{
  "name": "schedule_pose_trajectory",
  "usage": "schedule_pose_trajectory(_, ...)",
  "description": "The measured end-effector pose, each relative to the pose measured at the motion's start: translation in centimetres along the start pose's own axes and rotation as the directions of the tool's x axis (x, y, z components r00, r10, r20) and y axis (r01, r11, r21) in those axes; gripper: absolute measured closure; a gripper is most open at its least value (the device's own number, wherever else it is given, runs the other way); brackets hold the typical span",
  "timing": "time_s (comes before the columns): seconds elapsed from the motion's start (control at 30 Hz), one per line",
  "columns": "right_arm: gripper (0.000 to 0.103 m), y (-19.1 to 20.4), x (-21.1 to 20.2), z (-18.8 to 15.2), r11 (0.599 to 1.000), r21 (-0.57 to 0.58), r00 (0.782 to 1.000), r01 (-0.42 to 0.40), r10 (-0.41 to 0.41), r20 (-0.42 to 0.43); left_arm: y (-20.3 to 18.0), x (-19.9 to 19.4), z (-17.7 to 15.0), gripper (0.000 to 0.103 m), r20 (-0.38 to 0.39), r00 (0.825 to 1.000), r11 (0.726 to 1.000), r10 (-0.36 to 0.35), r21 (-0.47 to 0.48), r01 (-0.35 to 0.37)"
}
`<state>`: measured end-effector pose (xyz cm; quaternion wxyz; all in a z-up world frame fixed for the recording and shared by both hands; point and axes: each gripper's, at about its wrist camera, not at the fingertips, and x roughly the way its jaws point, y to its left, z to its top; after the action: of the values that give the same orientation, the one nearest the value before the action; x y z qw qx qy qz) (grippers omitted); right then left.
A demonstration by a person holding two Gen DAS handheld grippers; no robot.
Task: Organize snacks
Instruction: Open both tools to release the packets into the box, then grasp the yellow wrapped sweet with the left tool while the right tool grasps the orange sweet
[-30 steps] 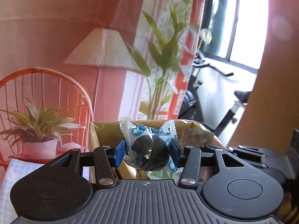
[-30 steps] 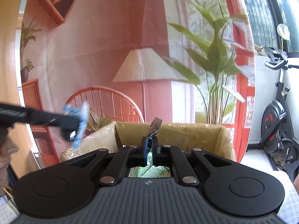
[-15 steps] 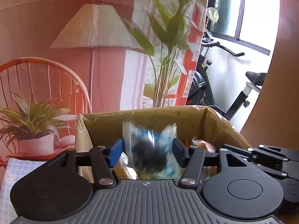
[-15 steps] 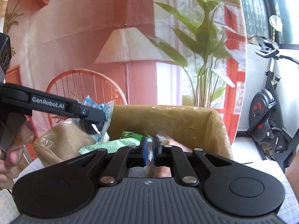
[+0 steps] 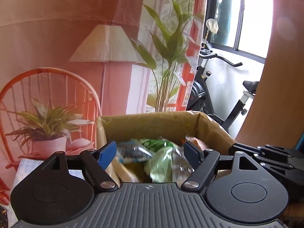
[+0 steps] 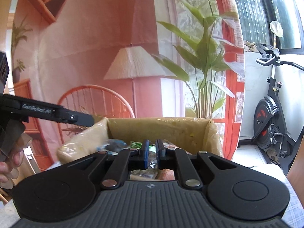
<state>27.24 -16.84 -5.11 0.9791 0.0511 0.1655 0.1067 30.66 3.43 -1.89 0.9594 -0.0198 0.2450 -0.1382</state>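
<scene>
Left wrist view: the left claw (image 5: 150, 152) is spread and empty above the cardboard box (image 5: 152, 121), with a blue-wrapped snack (image 5: 133, 151) blurred on the pile inside. The right claw (image 6: 151, 149) is nearly pressed together, gripping nothing visible; several snacks are boxed, and whether any remain cannot be told.

Box floor: hidden under the heap of packets inside the cardboard box (image 5: 152, 121).
Blue-and-clear snack packet (image 5: 131, 152): motion-blurred; print unreadable; contact with the packets beneath cannot be determined.
Green packet (image 5: 161, 157): blurred; lower part cut off behind the left gripper (image 5: 150, 152) body at 6 o'clock.
Box near wall: hidden behind both gripper bodies.
Right gripper (image 6: 151, 150): narrow gap between the pads; whether anything is pinched cannot be determined.
Hand (image 6: 7, 161): cut off by the frame edge at 9 o'clock, right wrist view.
Exercise bike (image 6: 271, 125): base cut off at 3 o'clock.
</scene>
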Motion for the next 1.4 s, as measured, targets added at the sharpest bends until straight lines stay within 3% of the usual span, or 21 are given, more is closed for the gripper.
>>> schedule_pose_trajectory(0.13, 0.094, 0.8, -2.0, -1.2, 0.999, -0.009, 0.999, -0.038, 0.038, 0.002, 0.4, -3.2, -2.8, 0.019, 0.006, 1.000, 0.999, -0.029, -0.026, 0.029)
schedule_pose_trajectory(0.2, 0.086, 1.1, -2.7, -2.2, 0.999, -0.011, 0.999, -0.053, 0.053, -0.007, 0.5, -4.0, -4.7, 0.019, -0.010, 0.999, 0.998, -0.041, -0.043, 0.041)
schedule_pose_trajectory(0.37, 0.084, 2.0, -3.3, -5.7, 0.997, -0.037, 0.995, -0.072, 0.069, -0.076, 0.4, -3.1, -9.9, 0.018, -0.110, 0.990, 0.993, -0.088, -0.087, 0.078)
schedule_pose_trajectory(0.53, 0.084, 1.7, -2.9, -9.8, 0.997, -0.034, 0.984, -0.062, 0.055, -0.172, -1.1, 0.3, -15.3, 0.018, -0.242, 0.966, 0.991, -0.089, -0.115, 0.062)
schedule_pose_trajectory(0.63, 0.084, 0.8, -2.8, -11.7, 0.999, -0.013, 0.977, -0.042, 0.039, -0.211, -2.3, 2.5, -17.6, 0.018, -0.319, 0.940, 0.990, -0.119, -0.108, 0.089)
schedule_pose_trajectory(0.93, 0.084, -1.2, -2.9, -15.2, 0.999, 0.029, 0.957, -0.016, 0.024, -0.291, -5.0, 6.8, -22.3, 0.021, -0.457, 0.883, 0.994, -0.107, -0.057, 0.091)
schedule_pose_trajectory(1.03, 0.084, -1.1, -2.5, -16.1, 0.999, 0.027, 0.946, -0.039, 0.046, -0.320, -5.1, 6.9, -23.1, 0.027, -0.449, 0.889, 0.996, -0.093, -0.038, 0.085)
schedule_pose_trajectory(1.17, 0.084, -0.6, -1.5, -17.1, 0.996, 0.010, 0.929, -0.088, 0.086, -0.360, -5.0, 6.4, -23.4, 0.068, -0.432, 0.902, 0.999, -0.019, 0.023, 0.032)
schedule_pose_trajectory(1.27, 0.084, 0.4, -0.9, -17.7, 0.991, -0.027, 0.915, -0.129, 0.109, -0.389, -3.2, 6.0, -23.4, 0.069, -0.424, 0.905, 0.999, -0.035, -0.051, 0.015)
schedule_pose_trajectory(1.4, 0.075, 2.0, -0.1, -18.2, 0.975, -0.109, 0.898, -0.193, 0.131, -0.419, -1.7, 4.9, -23.6, 0.070, -0.406, 0.914, 0.997, -0.017, -0.080, -0.017)
